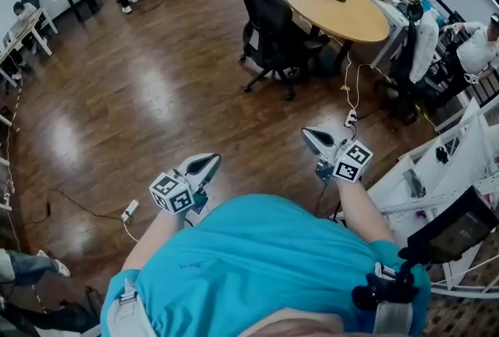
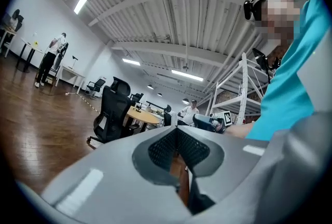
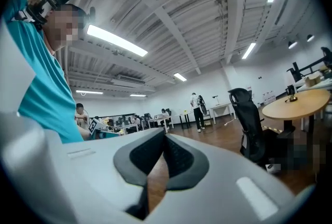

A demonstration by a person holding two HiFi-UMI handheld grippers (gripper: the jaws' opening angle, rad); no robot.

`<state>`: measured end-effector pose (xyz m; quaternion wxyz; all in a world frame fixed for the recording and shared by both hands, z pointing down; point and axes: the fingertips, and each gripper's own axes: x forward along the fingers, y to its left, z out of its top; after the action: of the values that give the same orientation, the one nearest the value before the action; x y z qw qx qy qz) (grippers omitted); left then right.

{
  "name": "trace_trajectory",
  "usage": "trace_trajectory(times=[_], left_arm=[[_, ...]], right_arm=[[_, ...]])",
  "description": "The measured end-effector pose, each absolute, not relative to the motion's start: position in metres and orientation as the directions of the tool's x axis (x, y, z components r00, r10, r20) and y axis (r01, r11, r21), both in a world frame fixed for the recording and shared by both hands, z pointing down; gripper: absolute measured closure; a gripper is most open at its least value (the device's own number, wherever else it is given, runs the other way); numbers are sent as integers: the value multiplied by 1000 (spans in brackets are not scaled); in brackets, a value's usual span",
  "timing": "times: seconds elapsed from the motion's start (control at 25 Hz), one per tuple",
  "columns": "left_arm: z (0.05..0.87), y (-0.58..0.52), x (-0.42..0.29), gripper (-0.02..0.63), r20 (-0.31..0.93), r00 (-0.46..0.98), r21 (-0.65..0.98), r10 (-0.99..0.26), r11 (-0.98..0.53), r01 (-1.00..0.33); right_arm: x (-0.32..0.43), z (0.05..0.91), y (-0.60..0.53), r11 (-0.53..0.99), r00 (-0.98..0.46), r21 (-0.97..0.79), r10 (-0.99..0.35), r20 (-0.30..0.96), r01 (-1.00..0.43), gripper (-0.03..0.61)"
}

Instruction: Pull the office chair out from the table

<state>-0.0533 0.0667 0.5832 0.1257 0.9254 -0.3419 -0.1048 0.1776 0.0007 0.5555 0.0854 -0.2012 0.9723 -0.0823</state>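
I note a wood floor (image 1: 156,94) across the head view. The round bench (image 1: 343,12) stands at 1 o'clock. The black office chair (image 1: 273,27) sits just beside the bench's 9 o'clock edge, well apart from both grippers. The left gripper (image 1: 209,162) and right gripper (image 1: 310,134) are held near the person's chest. Each has its fingers pressed together on nothing.

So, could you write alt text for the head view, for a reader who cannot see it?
Seen from above, a person in a teal shirt holds a left hand-held gripper and a right hand-held gripper, both shut and empty, over a wooden floor. Farther ahead, a black office chair stands at a round wooden table.
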Motion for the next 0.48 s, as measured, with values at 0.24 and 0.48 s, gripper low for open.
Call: trace_trajectory(times=[0.24, 0.48], left_arm=[[597, -7, -60, 612, -99, 747, 317, -658, -732, -603], [581, -108, -29, 612, -85, 680, 291, -728, -671, -682]], right_arm=[[183, 577, -78, 880, -881, -218, -455, -130, -422, 578], [214, 579, -191, 904, -902, -219, -404, -153, -368, 578]])
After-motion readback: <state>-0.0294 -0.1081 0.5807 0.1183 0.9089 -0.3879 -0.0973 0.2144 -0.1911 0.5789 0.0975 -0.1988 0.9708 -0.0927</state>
